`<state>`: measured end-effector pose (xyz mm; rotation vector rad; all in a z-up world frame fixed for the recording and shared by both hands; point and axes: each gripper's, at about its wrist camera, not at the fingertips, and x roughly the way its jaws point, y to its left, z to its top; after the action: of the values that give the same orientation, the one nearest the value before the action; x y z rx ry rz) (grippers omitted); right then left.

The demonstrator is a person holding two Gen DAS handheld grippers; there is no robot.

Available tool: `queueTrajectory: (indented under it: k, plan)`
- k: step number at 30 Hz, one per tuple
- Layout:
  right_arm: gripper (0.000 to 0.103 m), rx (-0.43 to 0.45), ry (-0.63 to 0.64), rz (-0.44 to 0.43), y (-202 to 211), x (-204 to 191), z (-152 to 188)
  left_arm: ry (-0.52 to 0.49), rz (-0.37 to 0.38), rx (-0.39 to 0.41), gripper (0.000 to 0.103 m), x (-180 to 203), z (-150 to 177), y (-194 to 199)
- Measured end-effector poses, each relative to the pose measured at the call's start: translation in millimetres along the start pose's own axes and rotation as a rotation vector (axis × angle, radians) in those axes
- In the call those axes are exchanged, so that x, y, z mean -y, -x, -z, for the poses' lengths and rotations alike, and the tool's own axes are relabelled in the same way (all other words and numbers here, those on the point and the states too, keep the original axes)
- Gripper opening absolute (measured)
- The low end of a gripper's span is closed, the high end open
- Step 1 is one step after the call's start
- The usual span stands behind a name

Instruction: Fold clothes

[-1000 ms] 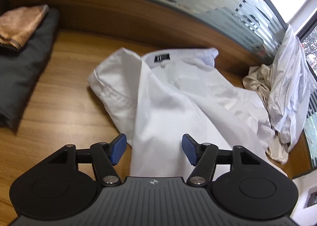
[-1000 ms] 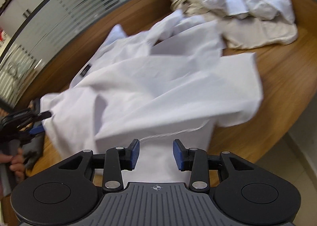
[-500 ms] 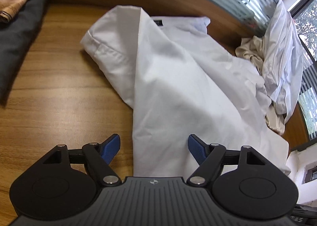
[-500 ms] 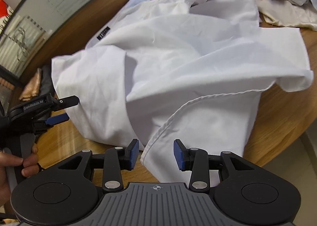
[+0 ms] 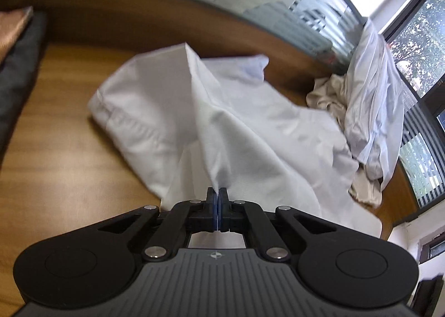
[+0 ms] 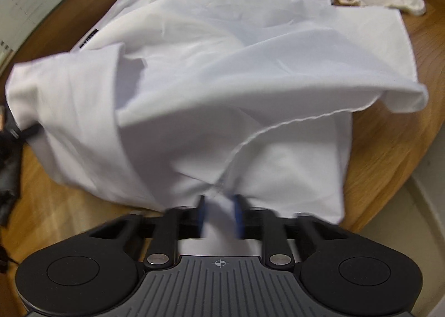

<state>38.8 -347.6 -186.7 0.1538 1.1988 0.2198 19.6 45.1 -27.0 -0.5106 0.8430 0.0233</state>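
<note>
Left gripper [image 5: 217,192]: pinching white shirt [image 5: 228,133] hem between closed pads, pointing forward, low over wooden table [image 5: 55,150]. Right gripper [image 6: 219,203]: blurred, pads slightly apart around shirt fabric, hem just ahead; clamping unclear.

Shirt [image 5: 250,133] spread mid-table [image 5: 55,155], its near edge w/in left gripper [image 5: 217,194]; right gripper [image 6: 219,206] at its hem. Clothes pile [image 5: 367,100] right of shirt, folded garments [image 5: 16,53] far left
</note>
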Motion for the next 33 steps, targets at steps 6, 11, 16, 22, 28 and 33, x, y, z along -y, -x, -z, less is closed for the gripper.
queueTrajectory:
  k: [6, 11, 16, 22, 28, 33]
  plan:
    - [0.002, 0.062, -0.014, 0.044, 27.7, 29.4, 5.4, -0.016, -0.044, 0.076, 0.0, -0.7, -28.9, 11.0]
    - [0.002, 0.08, 0.02, 0.075, 58.9, 59.4, 6.4, -0.034, -0.081, 0.108, 0.0, -9.2, -43.1, 16.5]
    - [0.009, 0.068, 0.06, -0.002, 75.7, 63.8, 1.8, -0.04, -0.101, 0.123, 0.0, -16.7, -51.1, 22.6]
    - [0.06, 0.082, -0.03, -0.15, 61.2, 35.9, -20.3, -0.036, -0.12, 0.11, 0.0, -17.5, -37.6, 29.3]
    - [0.061, 0.055, -0.159, -0.103, 31.8, 13.0, -46.7, -0.051, -0.173, 0.1, 0.041, -18.5, -24.3, 38.4]
    - [0.046, 0.019, -0.232, -0.027, 9.7, 16.6, -53.9, -0.104, -0.132, 0.063, 0.073, -2.9, -7.6, 43.2]
